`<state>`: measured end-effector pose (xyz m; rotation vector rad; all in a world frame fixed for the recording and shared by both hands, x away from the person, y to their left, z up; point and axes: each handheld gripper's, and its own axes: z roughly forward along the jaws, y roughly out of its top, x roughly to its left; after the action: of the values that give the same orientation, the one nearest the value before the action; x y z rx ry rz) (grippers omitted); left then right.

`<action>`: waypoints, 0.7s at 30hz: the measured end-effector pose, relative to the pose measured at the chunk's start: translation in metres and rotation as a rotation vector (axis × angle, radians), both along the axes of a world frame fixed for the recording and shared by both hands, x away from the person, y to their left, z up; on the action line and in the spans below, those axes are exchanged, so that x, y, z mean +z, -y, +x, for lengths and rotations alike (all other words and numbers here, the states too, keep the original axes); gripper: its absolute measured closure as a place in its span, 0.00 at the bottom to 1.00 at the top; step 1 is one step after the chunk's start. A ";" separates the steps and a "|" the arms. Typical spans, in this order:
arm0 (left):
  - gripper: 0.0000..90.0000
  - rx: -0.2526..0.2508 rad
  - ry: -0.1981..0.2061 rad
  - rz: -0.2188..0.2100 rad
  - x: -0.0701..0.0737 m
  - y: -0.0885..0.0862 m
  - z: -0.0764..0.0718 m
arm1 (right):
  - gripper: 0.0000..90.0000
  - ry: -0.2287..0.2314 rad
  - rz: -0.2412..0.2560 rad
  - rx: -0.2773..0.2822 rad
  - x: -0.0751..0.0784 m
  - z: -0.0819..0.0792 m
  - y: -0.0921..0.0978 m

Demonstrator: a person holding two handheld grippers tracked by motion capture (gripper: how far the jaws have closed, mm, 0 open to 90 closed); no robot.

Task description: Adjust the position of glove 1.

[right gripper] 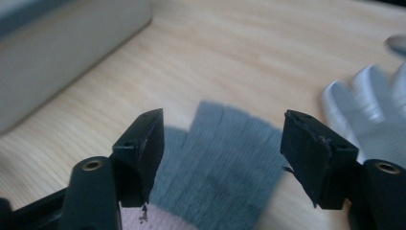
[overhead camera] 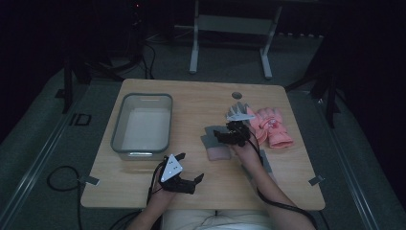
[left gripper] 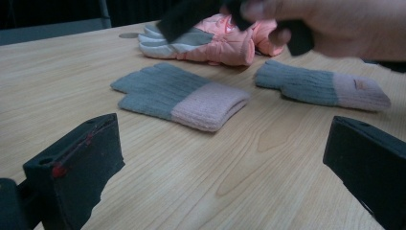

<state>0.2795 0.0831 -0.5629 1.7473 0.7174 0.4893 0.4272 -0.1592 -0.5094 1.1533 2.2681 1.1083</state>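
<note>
high view: pale wooden table [overhead camera: 201,103] in a dark room (both grippers' jaws wide, empty), right gripper [overhead camera: 225,135] over grey glove [overhead camera: 214,142]

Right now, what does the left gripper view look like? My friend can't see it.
Two grey knit gloves with pink cuffs, one nearer and one farther right, lie flat and apart on a wooden table. Behind them lie puffy pink gloves. The open left tongs frame the bottom, and a hand reaches in at the top.
</note>
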 end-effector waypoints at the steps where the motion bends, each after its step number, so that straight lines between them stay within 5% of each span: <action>1: 0.00 -0.001 -0.003 -0.001 0.000 0.000 0.000 | 0.43 -0.017 -0.008 0.001 -0.005 0.001 -0.001; 7: 0.00 -0.001 -0.003 0.000 0.000 0.000 0.000 | 0.53 -0.080 -0.010 -0.012 -0.021 0.003 -0.001; 11: 0.00 -0.001 -0.004 -0.002 0.000 0.000 0.000 | 0.61 -0.110 -0.061 -0.003 -0.029 0.006 -0.005; 16: 0.00 -0.002 -0.005 -0.002 0.000 0.000 0.000 | 0.62 -0.114 -0.119 -0.005 -0.036 0.007 -0.010; 21: 0.00 -0.002 -0.007 -0.001 0.000 0.000 0.000 | 0.80 -0.095 -0.136 -0.037 -0.038 0.004 -0.016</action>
<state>0.2798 0.0829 -0.5629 1.7495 0.7201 0.4820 0.4307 -0.1435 -0.5472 1.2109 2.3435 0.8882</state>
